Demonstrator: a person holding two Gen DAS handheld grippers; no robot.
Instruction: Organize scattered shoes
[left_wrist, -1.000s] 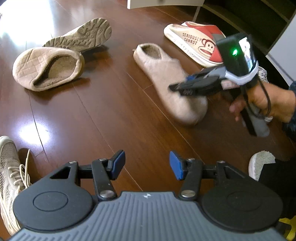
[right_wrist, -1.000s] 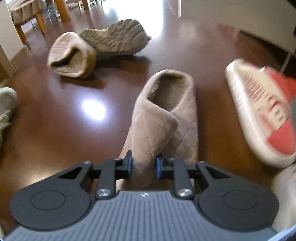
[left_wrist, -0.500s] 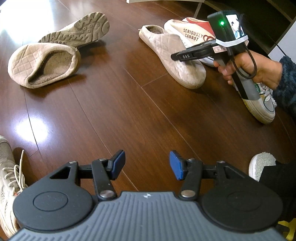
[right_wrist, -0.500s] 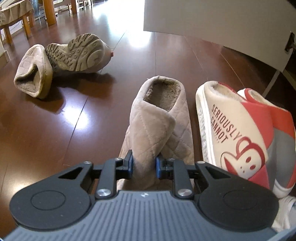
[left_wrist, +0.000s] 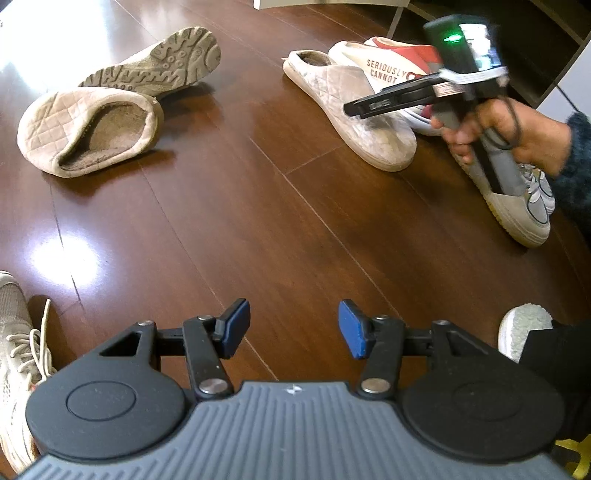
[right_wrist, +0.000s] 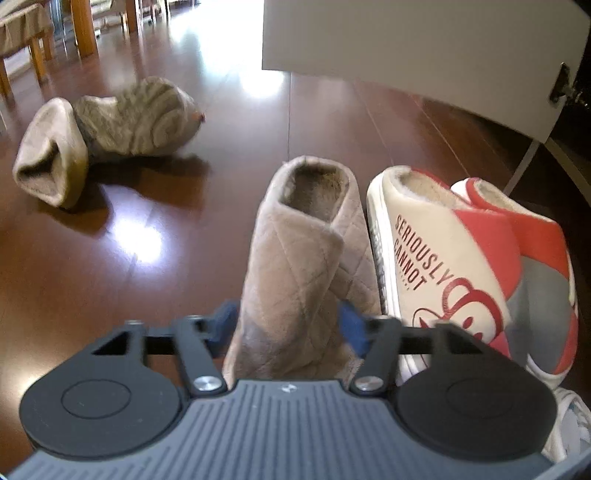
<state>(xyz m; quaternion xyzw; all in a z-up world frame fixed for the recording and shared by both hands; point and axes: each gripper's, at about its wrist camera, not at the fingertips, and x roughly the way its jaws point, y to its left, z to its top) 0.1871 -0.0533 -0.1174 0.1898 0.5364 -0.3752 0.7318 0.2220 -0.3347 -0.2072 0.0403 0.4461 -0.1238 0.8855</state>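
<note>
The right gripper (right_wrist: 286, 328) had its jaws opening, the blue pads (right_wrist: 352, 328) standing off either side of the beige quilted slipper (right_wrist: 306, 258) that lay between them, no longer pinching its plush upper. That slipper was soft and diamond-stitched, with a fleecy lining at its mouth. Its long axis ran from 6 toward 12 o'clock in the right wrist view, heel opening at the far end and toe under the gripper. Just beside it at 3 o'clock lay a cream and red slipper (right_wrist: 443, 258) printed with "SERIOUSLY CANNOT" and a cartoon face, parallel to it, and its partner (right_wrist: 528, 236) beyond.

The left gripper (left_wrist: 291, 328) hung with its jaws about half apart and nothing between them, over bare floor. In its view the right hand (left_wrist: 509, 129) gripped the other tool's handle at 2 o'clock, above a pale low sneaker (left_wrist: 517, 210).

Toward 10 o'clock the second beige slipper (left_wrist: 88, 129) lay on its side, lining showing, touching a tan shoe (left_wrist: 155, 66) tipped to show its lugged rubber sole. A mesh laced sneaker (left_wrist: 14, 332) sat at 8 o'clock.

The wood floor (left_wrist: 258, 221) was dark, glossy plank, mirroring bright light. A white panel (right_wrist: 424, 48) stood at 1 o'clock and wooden furniture legs (right_wrist: 83, 26) at 11.
</note>
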